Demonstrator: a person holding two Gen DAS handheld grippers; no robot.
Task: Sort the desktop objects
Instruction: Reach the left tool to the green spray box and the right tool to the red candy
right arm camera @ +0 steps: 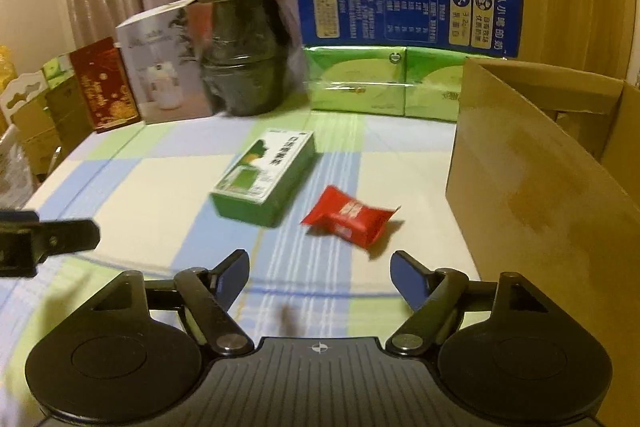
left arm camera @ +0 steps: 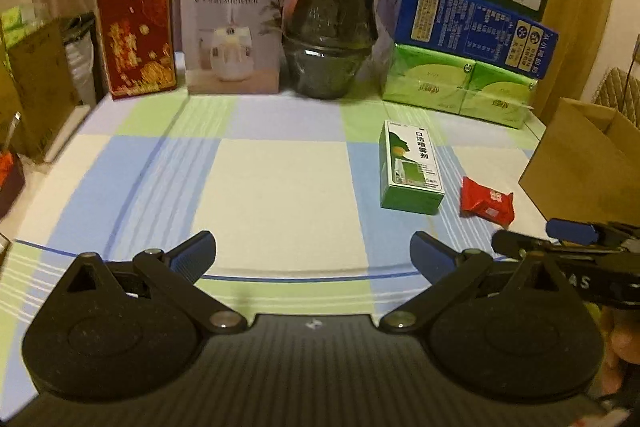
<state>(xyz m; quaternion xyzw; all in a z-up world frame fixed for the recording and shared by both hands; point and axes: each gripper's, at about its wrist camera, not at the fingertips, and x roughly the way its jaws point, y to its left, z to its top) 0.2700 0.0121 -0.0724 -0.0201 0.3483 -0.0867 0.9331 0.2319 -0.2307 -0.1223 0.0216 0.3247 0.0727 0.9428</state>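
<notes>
A small green and white box (left arm camera: 411, 167) (right arm camera: 266, 179) lies flat on the checked tablecloth. A red snack packet (left arm camera: 486, 202) (right arm camera: 352, 217) lies just right of it. My left gripper (left arm camera: 313, 253) hovers open over the cloth, well short and left of the box, with nothing between its fingers. My right gripper (right arm camera: 320, 277) is open too, low over the cloth, with the red packet a little ahead of its right finger (right arm camera: 410, 279) and nothing between its jaws. The right gripper's tip (left arm camera: 576, 233) shows at the right edge of the left wrist view.
An open cardboard box (right arm camera: 532, 179) (left arm camera: 580, 163) stands at the right. Along the back stand a red box (left arm camera: 136, 39), a white humidifier box (left arm camera: 234, 27), stacked black bowls (left arm camera: 336, 19), green tissue packs (left arm camera: 460, 87) and blue (left arm camera: 472, 27) and dark green cartons.
</notes>
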